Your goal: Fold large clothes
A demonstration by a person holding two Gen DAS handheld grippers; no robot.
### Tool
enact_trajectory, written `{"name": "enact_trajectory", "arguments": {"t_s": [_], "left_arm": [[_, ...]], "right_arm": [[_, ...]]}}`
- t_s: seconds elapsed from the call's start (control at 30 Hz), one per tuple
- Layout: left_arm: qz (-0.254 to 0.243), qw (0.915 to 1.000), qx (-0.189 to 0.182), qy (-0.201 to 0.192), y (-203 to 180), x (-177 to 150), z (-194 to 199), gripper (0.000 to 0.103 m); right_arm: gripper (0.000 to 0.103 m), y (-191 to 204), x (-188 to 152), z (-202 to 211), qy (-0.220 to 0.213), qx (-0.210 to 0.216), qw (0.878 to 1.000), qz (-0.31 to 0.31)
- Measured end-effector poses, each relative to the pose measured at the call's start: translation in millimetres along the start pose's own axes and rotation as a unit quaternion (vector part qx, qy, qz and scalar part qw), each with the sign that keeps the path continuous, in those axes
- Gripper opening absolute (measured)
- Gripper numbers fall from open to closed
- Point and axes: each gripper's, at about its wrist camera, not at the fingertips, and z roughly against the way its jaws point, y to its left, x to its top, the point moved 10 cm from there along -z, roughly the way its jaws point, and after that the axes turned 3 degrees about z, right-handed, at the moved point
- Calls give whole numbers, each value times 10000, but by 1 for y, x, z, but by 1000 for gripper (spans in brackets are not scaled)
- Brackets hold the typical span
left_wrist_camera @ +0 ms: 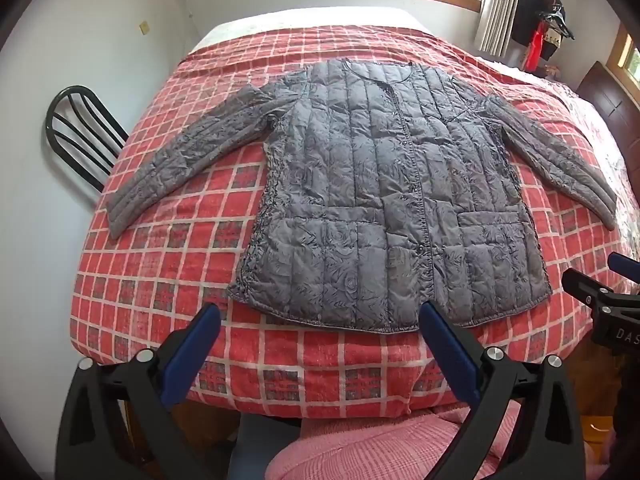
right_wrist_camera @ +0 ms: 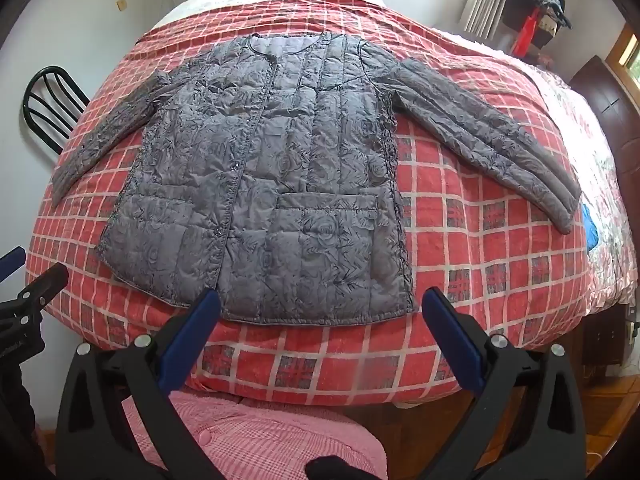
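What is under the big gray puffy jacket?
The gray jacket lies flat on a red checked blanket that covers the bed. The blanket shows all around it. What is directly beneath the jacket, or under the blanket, is covered and cannot be seen.

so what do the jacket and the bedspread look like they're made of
Jacket: likely thin synthetic shell with padding; slight sheen, fine crinkles, puffy stitched channels, rose print. Bedspread: probably soft woven or plush cloth; matte, fuzzy-looking red check.
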Motion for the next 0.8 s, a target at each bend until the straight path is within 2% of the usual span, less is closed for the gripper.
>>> {"name": "enact_trajectory", "arguments": {"t_s": [0.8], "left_arm": [[-5, 10000, 14, -20, -1, 1, 0, 99]], "right_arm": [[100, 1, 2, -2, -8, -15, 10000, 15]]}}
